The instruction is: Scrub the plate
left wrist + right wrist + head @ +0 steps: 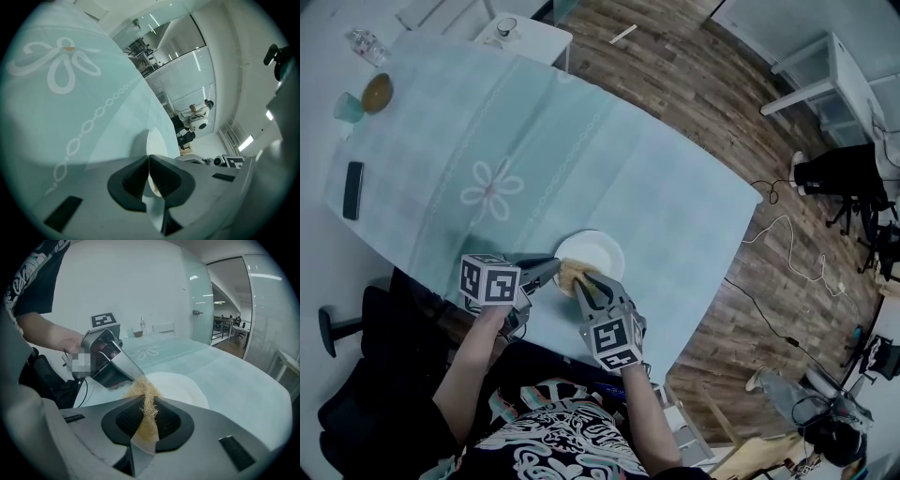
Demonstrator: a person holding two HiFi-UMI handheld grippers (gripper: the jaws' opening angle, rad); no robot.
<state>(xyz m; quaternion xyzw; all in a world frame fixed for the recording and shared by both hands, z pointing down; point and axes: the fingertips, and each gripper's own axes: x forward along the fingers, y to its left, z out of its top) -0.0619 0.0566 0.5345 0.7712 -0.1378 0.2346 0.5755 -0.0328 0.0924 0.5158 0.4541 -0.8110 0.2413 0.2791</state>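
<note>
Left gripper (553, 268) clamping shut on white plate (602, 251) rim, right gripper (584, 287) pinching tan fibrous scrubber (571, 274) at plate's near edge, both lying over teal tablecloth (581, 150).

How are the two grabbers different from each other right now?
The left gripper pinches the white plate by its rim; the right gripper pinches a tan, fuzzy scrubber. The left gripper's jaws are almost together on the thin rim; the right gripper's jaws stand slightly apart round the thicker scrubber. The left gripper grips the plate itself, while the right gripper only brings the scrubber to it. Both are shut on something at the same plate.
</note>
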